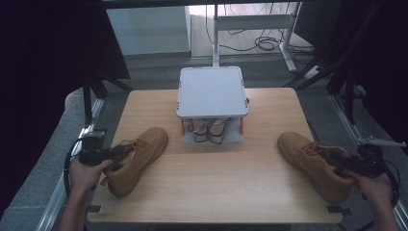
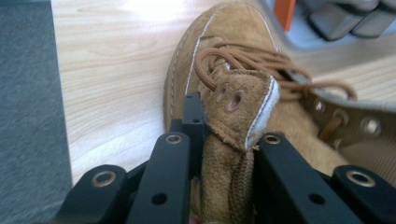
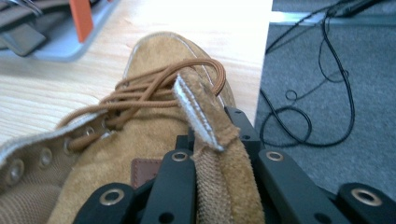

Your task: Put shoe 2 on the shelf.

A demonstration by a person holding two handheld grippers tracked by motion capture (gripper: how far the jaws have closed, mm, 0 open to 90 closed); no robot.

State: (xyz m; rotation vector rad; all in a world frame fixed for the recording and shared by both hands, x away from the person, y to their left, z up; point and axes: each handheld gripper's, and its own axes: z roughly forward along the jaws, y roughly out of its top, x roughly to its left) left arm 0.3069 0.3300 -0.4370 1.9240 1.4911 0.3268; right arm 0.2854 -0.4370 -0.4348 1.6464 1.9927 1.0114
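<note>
Item 1: left tan suede lace-up boot point(image 1: 136, 160), lying on the light wooden table point(image 1: 216, 183) at its left side, toe pointing toward the rack.
Item 2: right tan suede lace-up boot point(image 1: 313, 162), on the table at its right side, toe angled inward.
Item 3: grey 2-tier shoe rack with orange posts point(image 1: 212, 91), at the far middle of the table; lower tier holds a pair of strappy sandals point(image 1: 210, 130); top tier bare.
Left gripper point(image 2: 224, 154): jaws pinched on the heel tab and collar of the left boot.
Right gripper point(image 3: 217, 154): jaws pinched on the heel tab of the right boot.
Done: both boots gripped at the heel.
Left: by judgement, lifting and setting both boots on the rack, probably the top tier; neither is near it yet.
Position: each boot extends forward from its gripper, sole apparently on the table.
</note>
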